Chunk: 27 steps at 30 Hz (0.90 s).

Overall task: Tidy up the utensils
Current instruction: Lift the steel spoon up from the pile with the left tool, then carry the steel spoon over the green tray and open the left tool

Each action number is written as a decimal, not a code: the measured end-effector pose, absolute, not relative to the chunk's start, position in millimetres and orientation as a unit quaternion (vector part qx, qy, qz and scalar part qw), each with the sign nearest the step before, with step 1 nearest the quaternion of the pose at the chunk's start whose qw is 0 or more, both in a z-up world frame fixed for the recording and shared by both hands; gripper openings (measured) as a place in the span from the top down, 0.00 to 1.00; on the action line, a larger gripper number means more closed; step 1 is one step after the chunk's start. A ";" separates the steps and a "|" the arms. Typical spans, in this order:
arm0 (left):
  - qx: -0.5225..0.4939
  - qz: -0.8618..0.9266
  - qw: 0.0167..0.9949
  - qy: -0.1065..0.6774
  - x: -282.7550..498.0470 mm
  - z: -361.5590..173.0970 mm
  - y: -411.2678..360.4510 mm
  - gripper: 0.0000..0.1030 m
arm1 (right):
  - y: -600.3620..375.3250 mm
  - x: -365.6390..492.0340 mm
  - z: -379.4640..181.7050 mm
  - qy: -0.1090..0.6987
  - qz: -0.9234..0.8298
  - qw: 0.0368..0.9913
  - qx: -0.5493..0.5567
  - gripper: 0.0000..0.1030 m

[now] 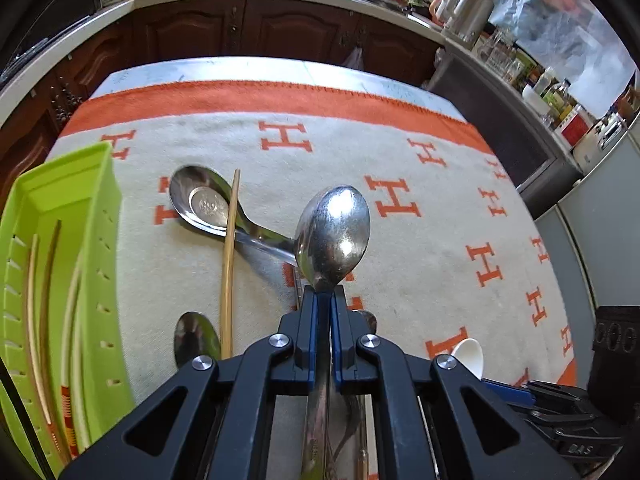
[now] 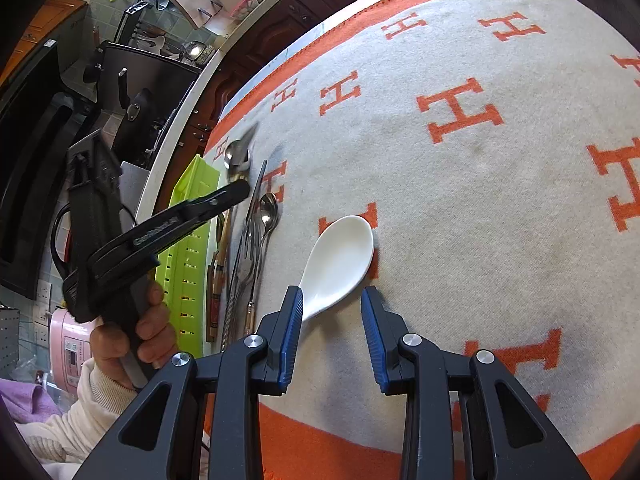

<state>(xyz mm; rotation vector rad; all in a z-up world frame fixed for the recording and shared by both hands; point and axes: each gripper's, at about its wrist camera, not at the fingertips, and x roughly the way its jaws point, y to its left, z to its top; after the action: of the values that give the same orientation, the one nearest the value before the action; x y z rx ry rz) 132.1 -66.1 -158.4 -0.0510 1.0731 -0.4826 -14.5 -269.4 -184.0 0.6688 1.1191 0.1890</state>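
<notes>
My left gripper (image 1: 324, 292) is shut on a steel spoon (image 1: 334, 234), held above the cloth with its bowl pointing forward. A green plastic tray (image 1: 92, 216) at the left holds several chopsticks (image 1: 44, 320). A steel ladle (image 1: 204, 204) and a bamboo chopstick (image 1: 229, 264) lie on the cloth ahead, a small spoon (image 1: 196, 338) nearer. My right gripper (image 2: 332, 300) is open, low over the cloth, its fingers on either side of the handle of a white ceramic spoon (image 2: 340, 256). The left gripper (image 2: 236, 190) with its spoon also shows in the right wrist view.
A white and orange H-patterned cloth (image 1: 420, 184) covers the table. More forks, spoons and chopsticks (image 2: 248, 256) lie beside the green tray (image 2: 188, 264). Dark wood cabinets (image 1: 280, 28) and a cluttered counter (image 1: 540, 84) surround the table.
</notes>
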 end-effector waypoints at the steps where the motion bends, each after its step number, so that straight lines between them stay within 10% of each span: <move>1: -0.030 -0.229 0.835 0.500 129.1 -152.7 -62.1 0.97 | -269.1 -14.4 -184.3 0.519 0.088 0.792 0.310 0.70; 27: -0.145 -0.203 0.907 0.339 20.0 -1.4 85.7 0.97 | -242.7 -19.5 -178.6 0.512 0.037 0.814 0.272 0.70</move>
<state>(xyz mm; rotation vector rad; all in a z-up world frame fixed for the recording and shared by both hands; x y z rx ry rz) 20.0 85.7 -1.4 -0.3003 0.6996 -0.4184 -19.5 -242.7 -178.6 0.5814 1.0923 0.0800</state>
